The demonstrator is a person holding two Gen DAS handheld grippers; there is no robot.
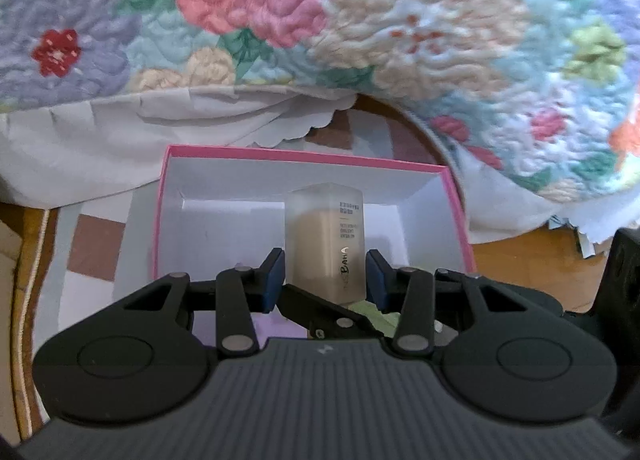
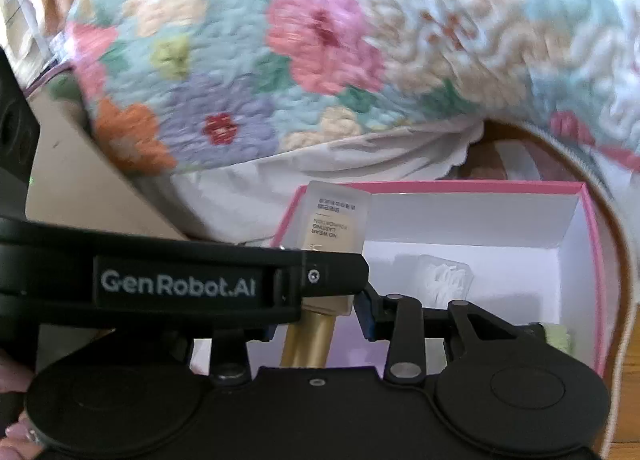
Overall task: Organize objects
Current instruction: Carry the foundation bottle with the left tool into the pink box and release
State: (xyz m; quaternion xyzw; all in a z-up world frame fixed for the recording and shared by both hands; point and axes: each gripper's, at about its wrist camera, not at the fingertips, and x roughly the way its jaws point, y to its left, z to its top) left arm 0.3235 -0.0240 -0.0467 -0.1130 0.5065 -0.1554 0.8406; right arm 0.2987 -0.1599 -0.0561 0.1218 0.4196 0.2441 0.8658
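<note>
The black two-finger left gripper [image 1: 325,280] points forward and level. Its blue rubber pads [image 1: 274,280] press both side faces of a frosted rectangular bottle [image 1: 326,236]. In the right wrist view its body crosses in from the left, above the black two-finger right gripper [image 2: 316,324]. One blue right-gripper pad [image 2: 363,316] sits just beside the bottle; the opposite finger is mostly hidden, so closure is undetermined. Bare fingers [image 2: 14,432] show at the lower-left edge.
</note>
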